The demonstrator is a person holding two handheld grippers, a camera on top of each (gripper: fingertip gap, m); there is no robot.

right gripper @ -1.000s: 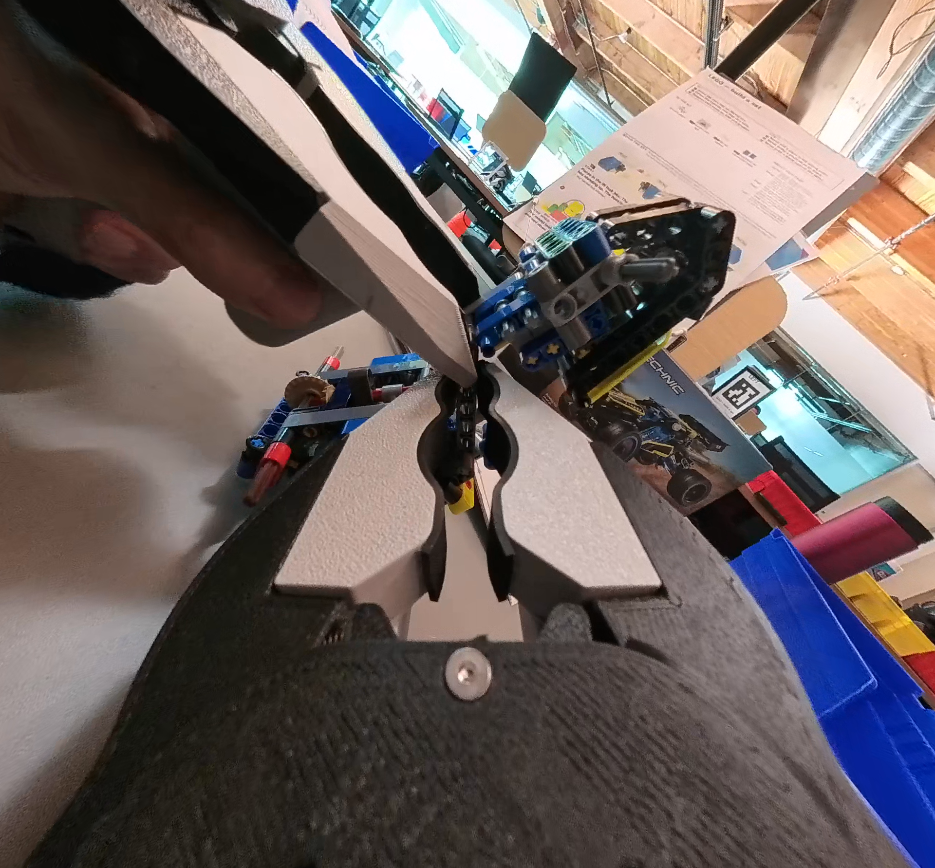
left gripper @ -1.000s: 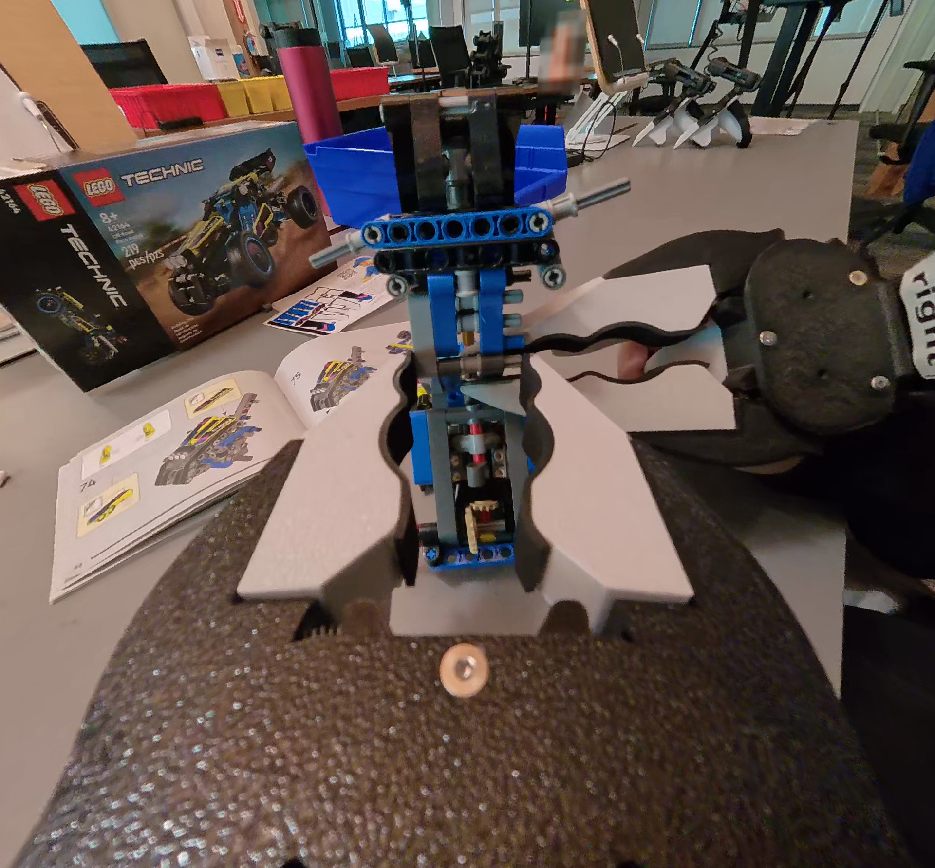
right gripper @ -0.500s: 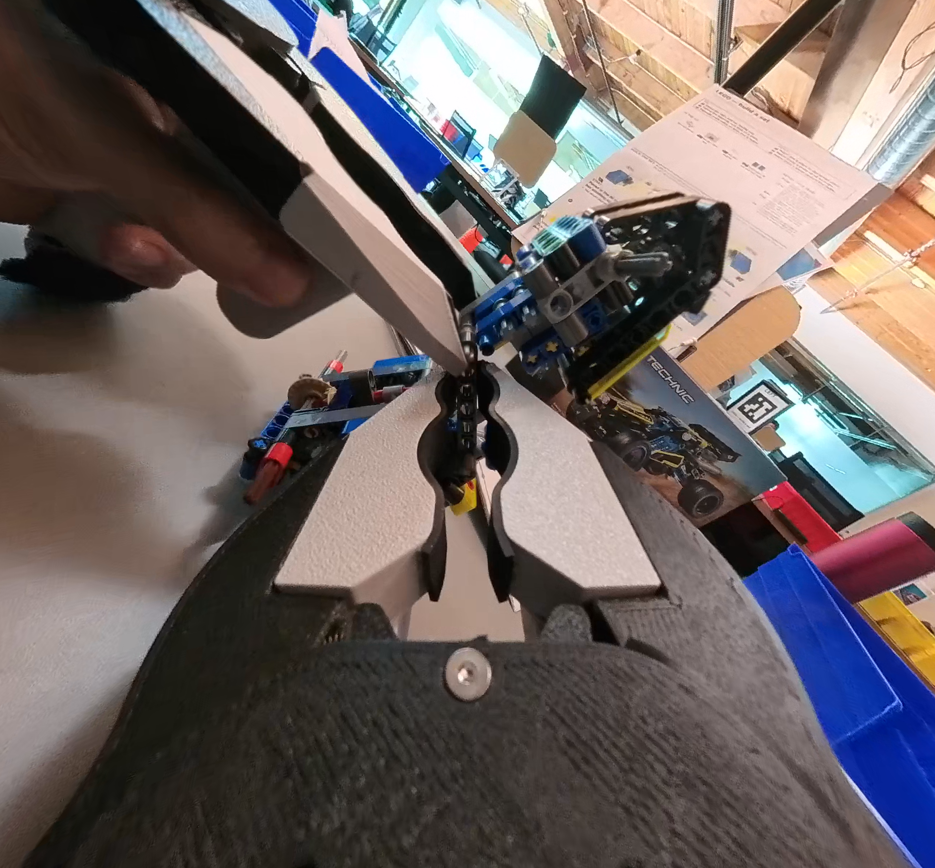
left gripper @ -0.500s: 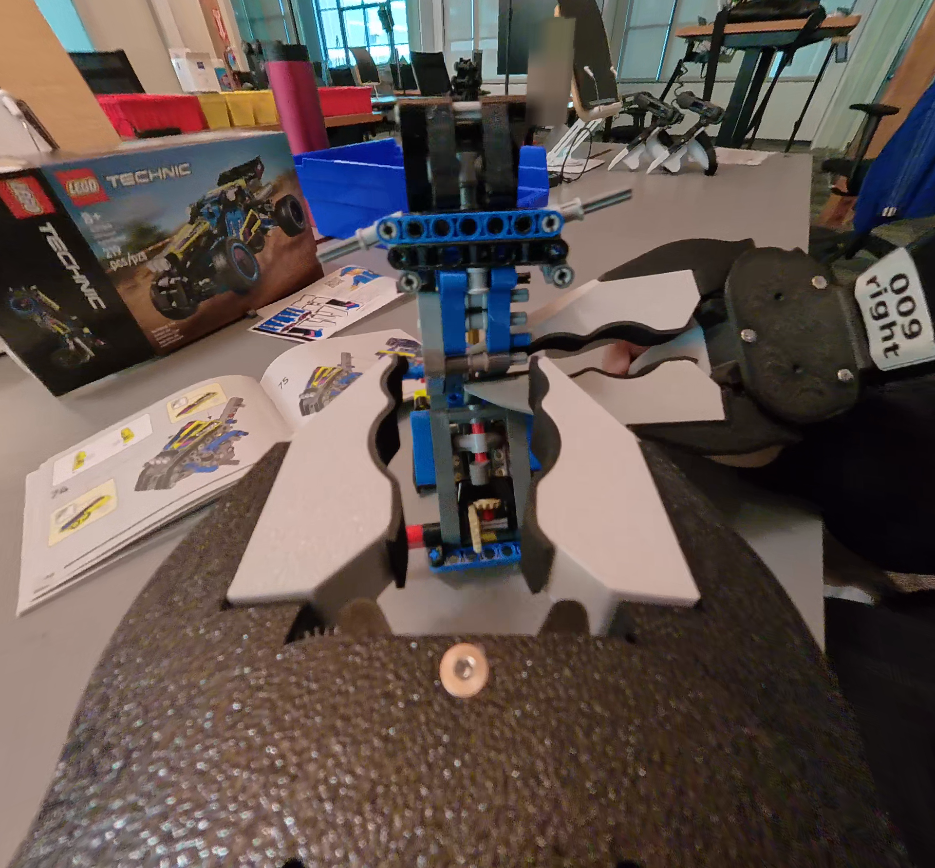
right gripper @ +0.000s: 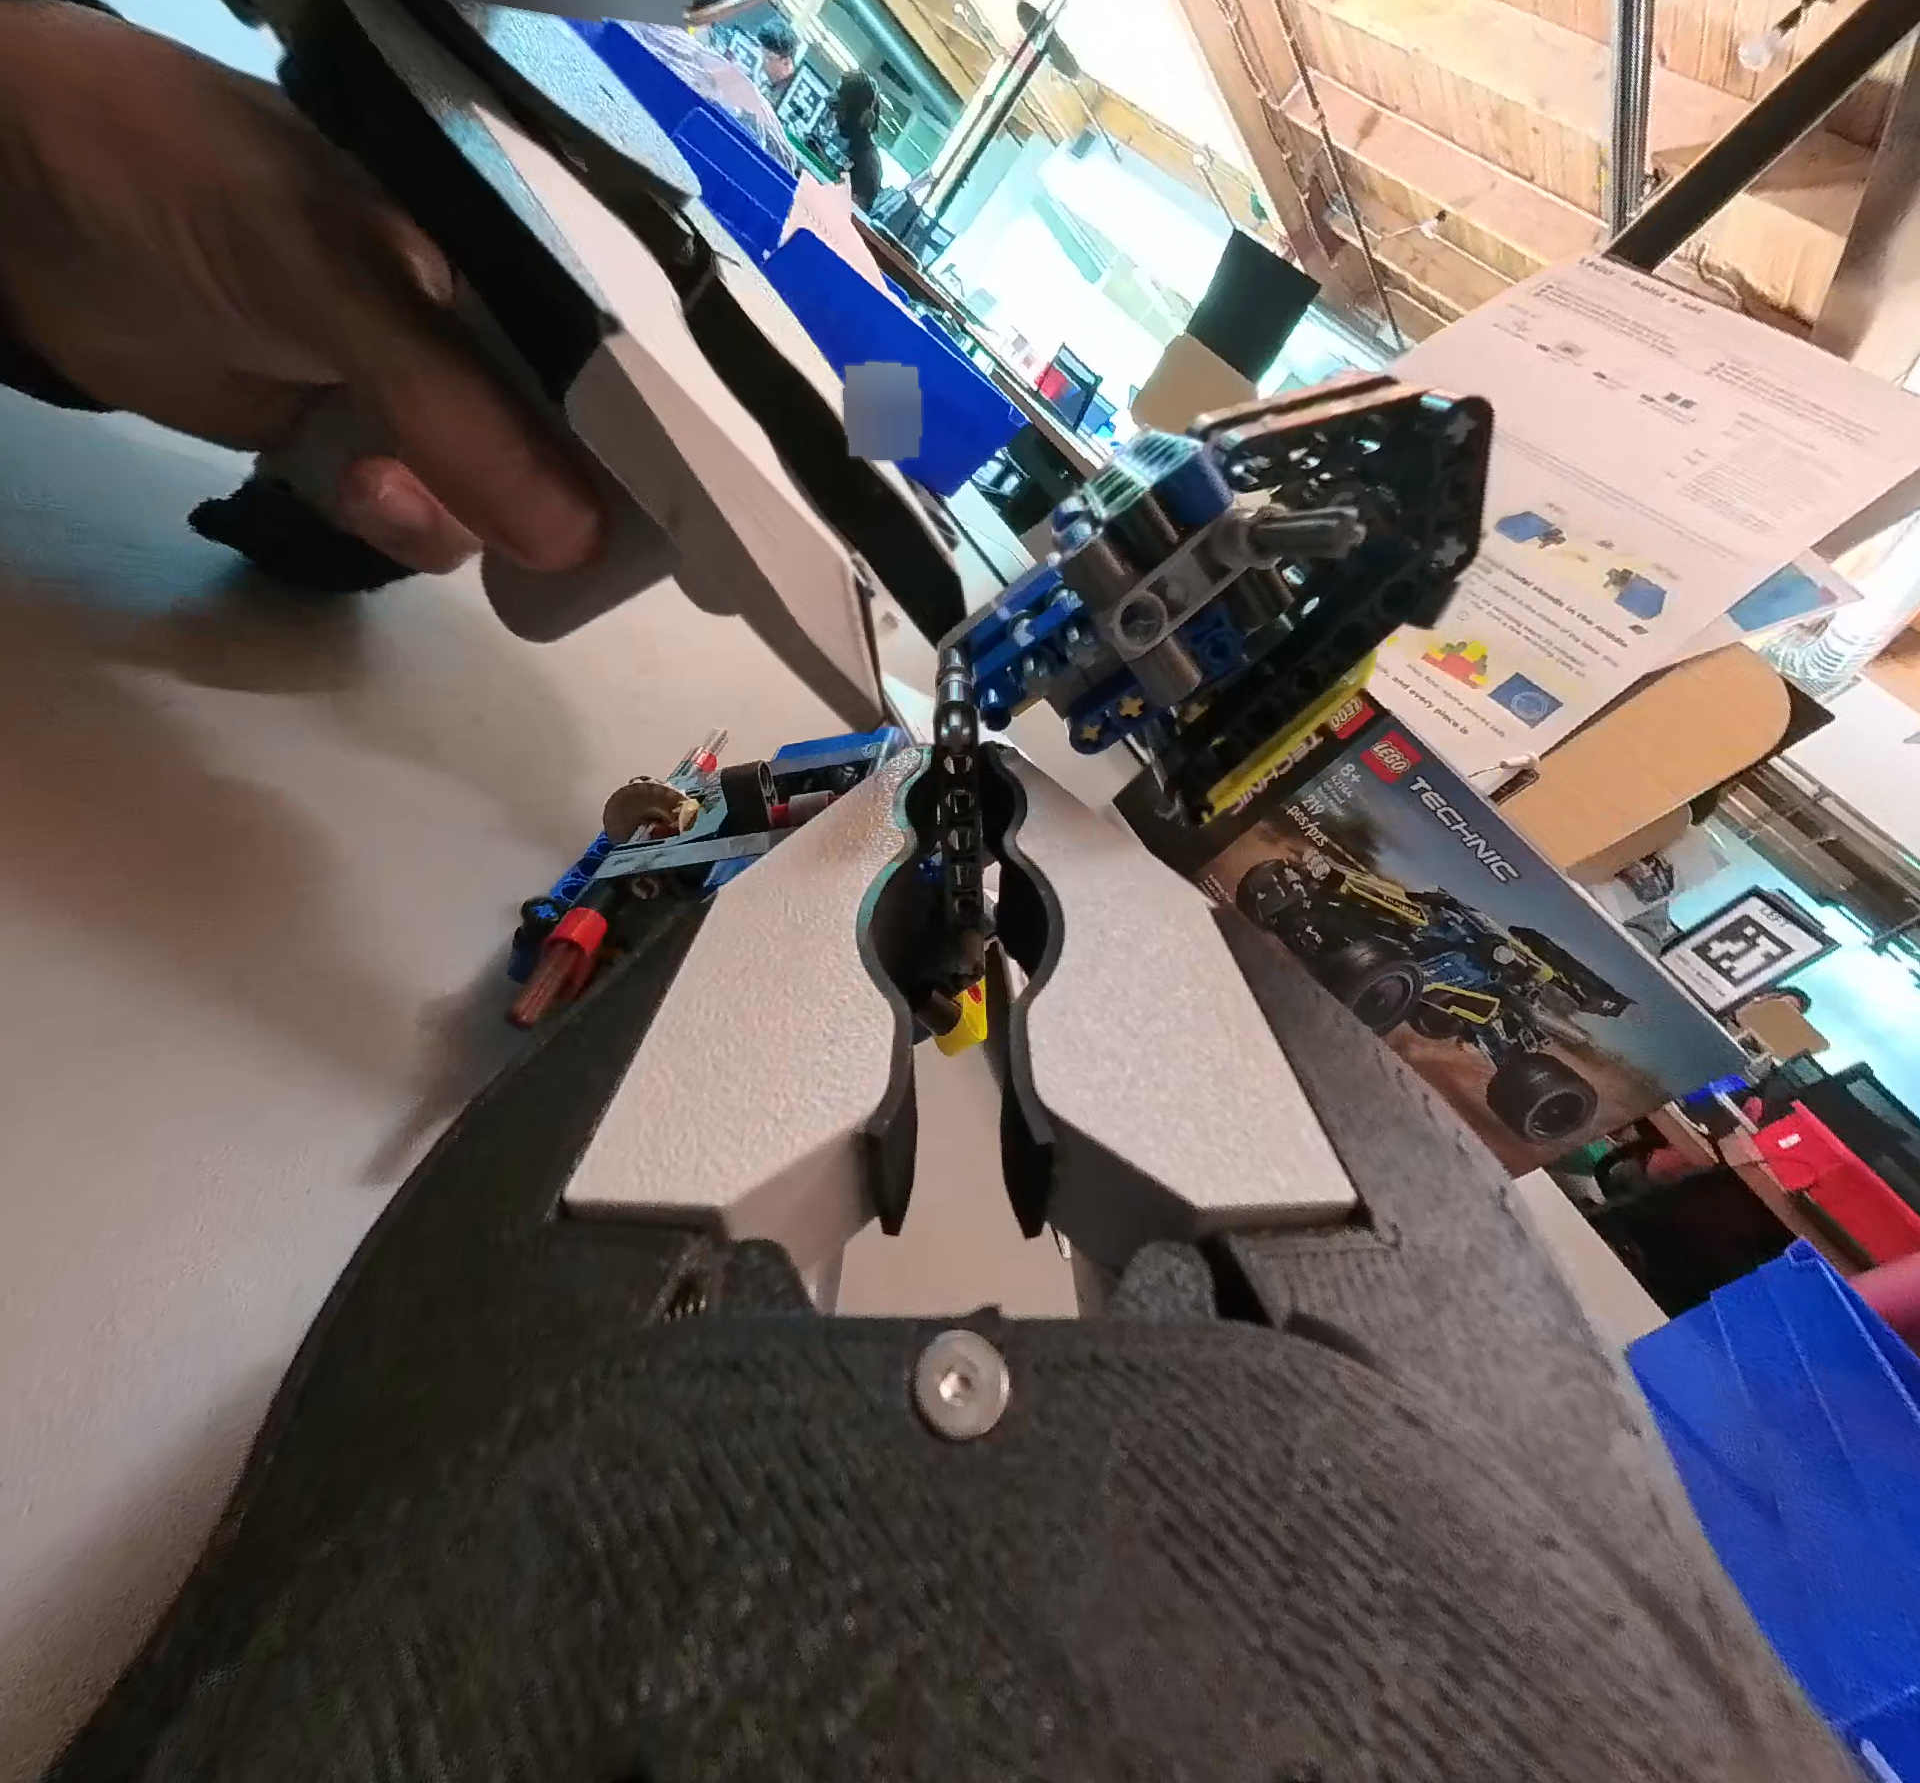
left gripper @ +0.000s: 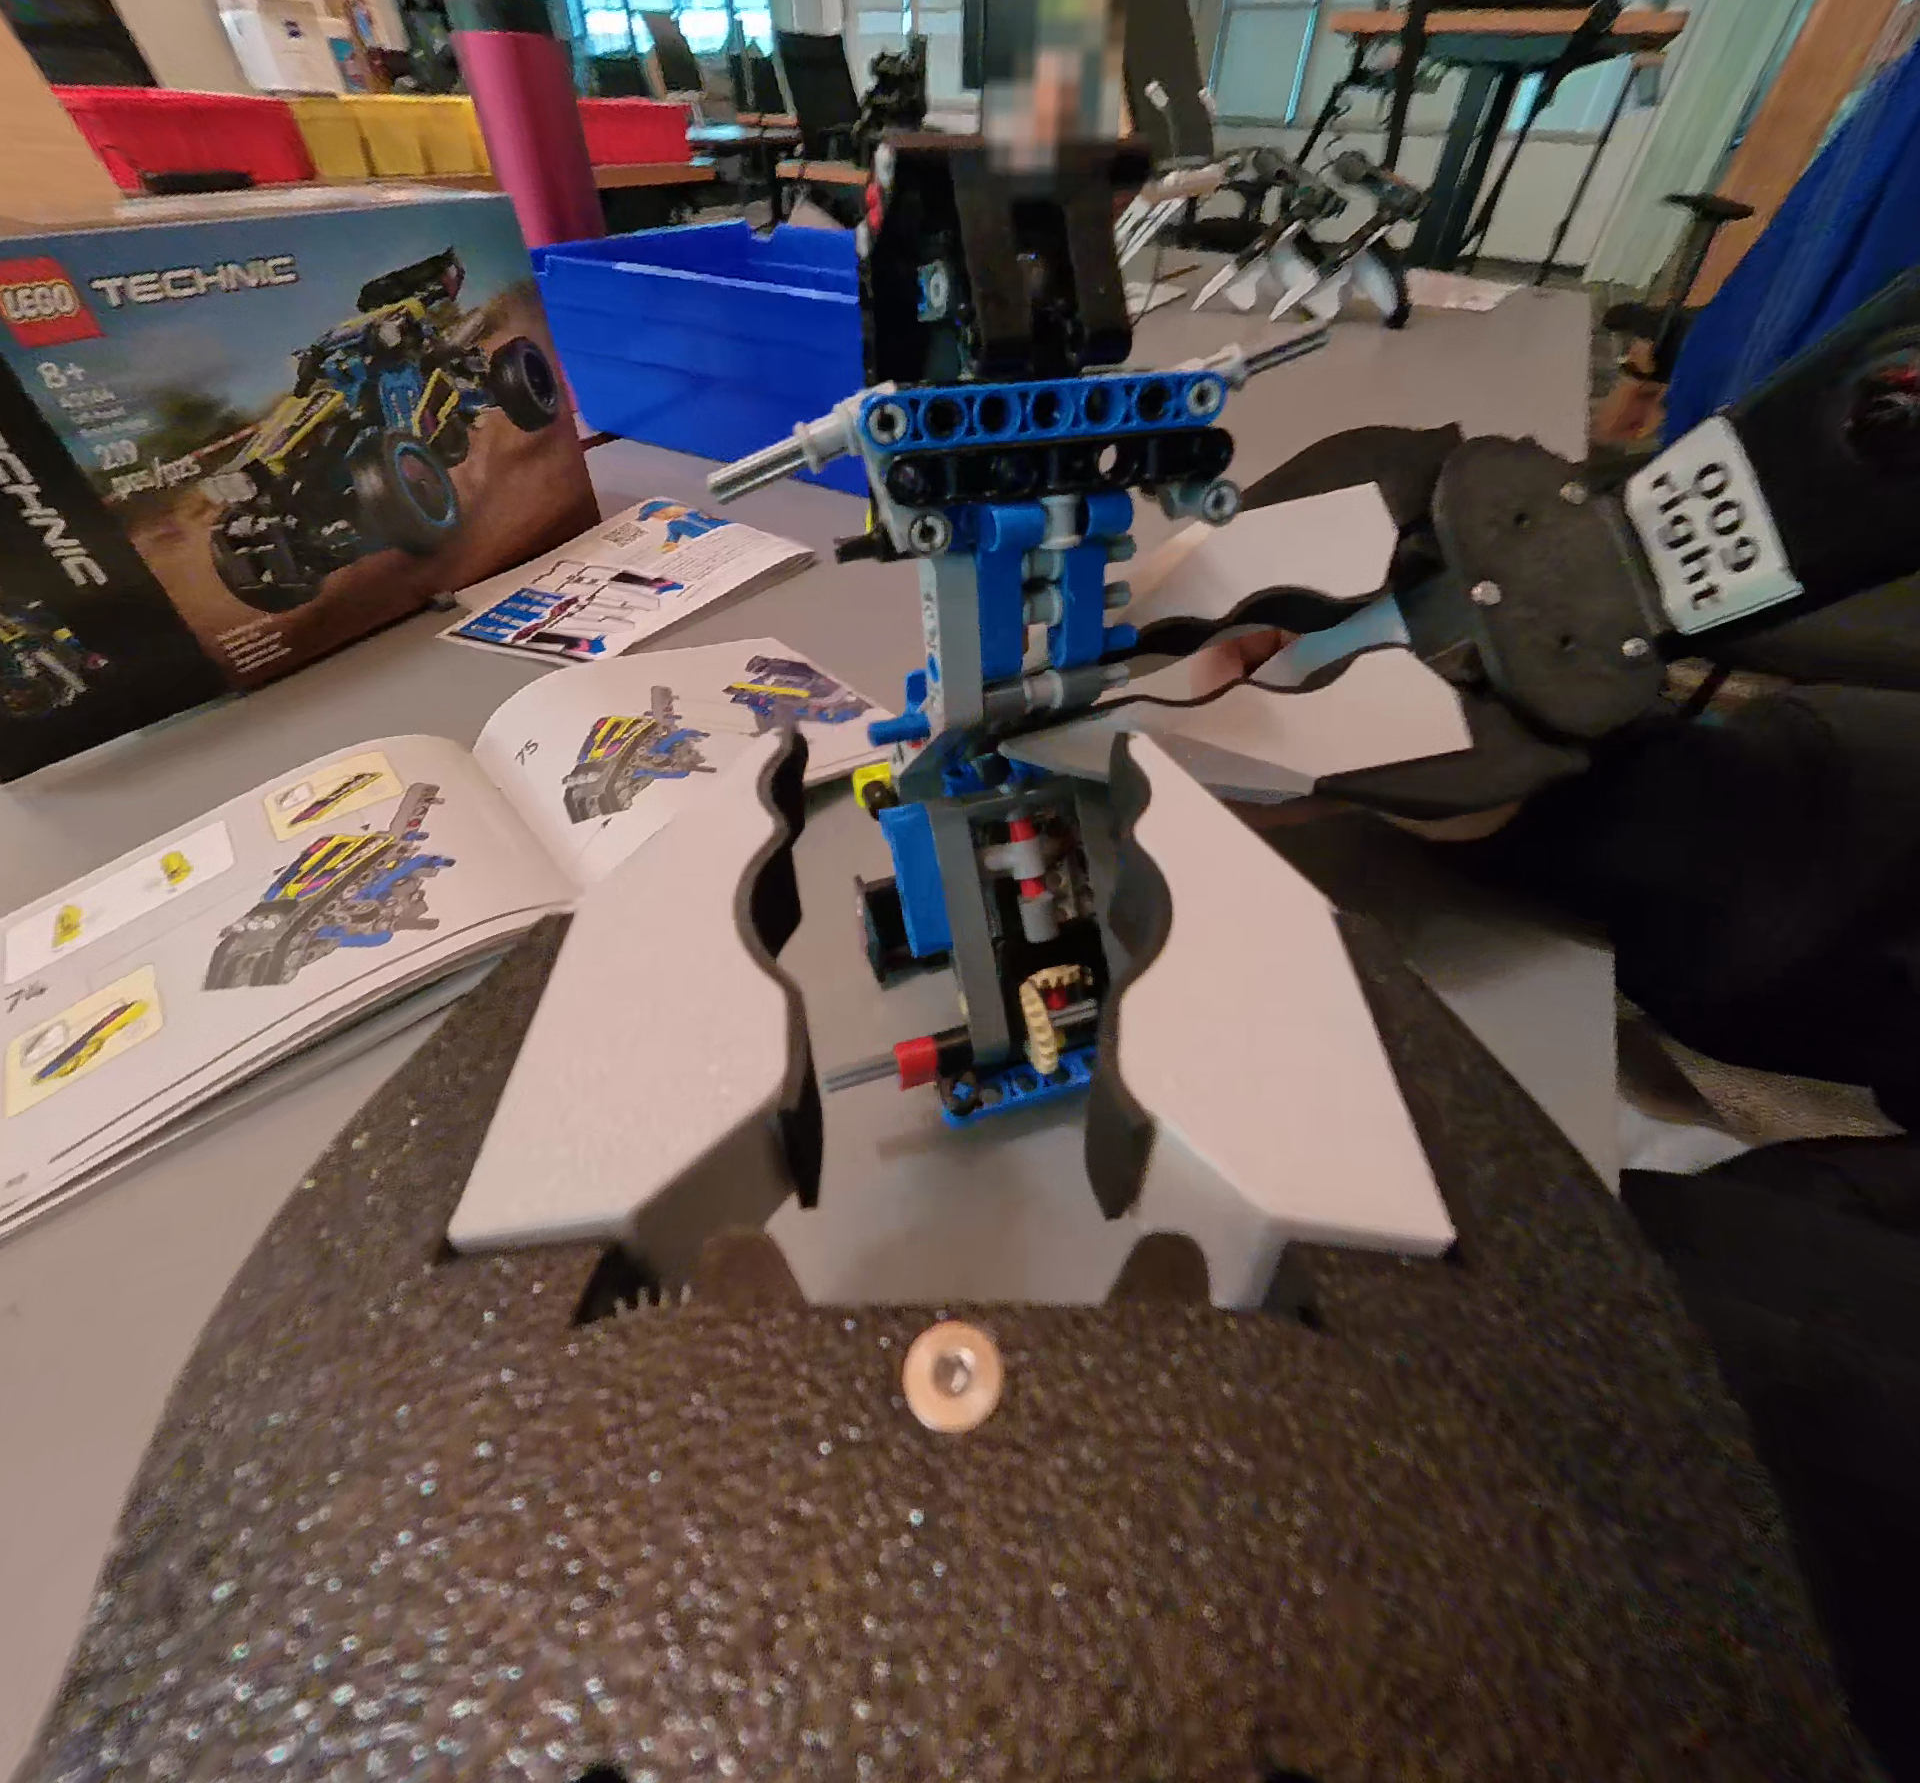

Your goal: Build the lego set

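The blue, grey and black toy-brick vehicle chassis (left gripper: 1023, 694) stands upright in front of you, off the grey table (left gripper: 260, 705), between the two tongs. Starting at your far left in the left wrist view, the printed cardboard box showing a toy buggy (left gripper: 281, 445) stands on the table, with the open instruction booklet (left gripper: 312, 871) lying flat in front of it and a second, smaller leaflet (left gripper: 634, 580) just beyond. Behind those sits the blue plastic bin (left gripper: 707, 320), and farther back a magenta cylinder (left gripper: 520, 133).

Your left gripper (left gripper: 961, 777) has its grey fingers (left gripper: 665, 985) spread wide. The lower part of the chassis, with its tan gear and red-tipped axle, stands in that gap; there is clear air between the left pad and the bricks, and the right pad is close beside the model, though you cannot tell whether it touches. The left tongs are therefore not clamping it.

To the right, your right gripper (right gripper: 961, 777) comes in from the side with its fingers nearly together, pinching a thin black perforated beam (right gripper: 961, 860) that belongs to the chassis; both wavy pads press on it. In the right wrist view a small yellow piece (right gripper: 961, 1032) shows below that beam between the fingers, and a hand (right gripper: 260, 331) grips the other tool at upper left.
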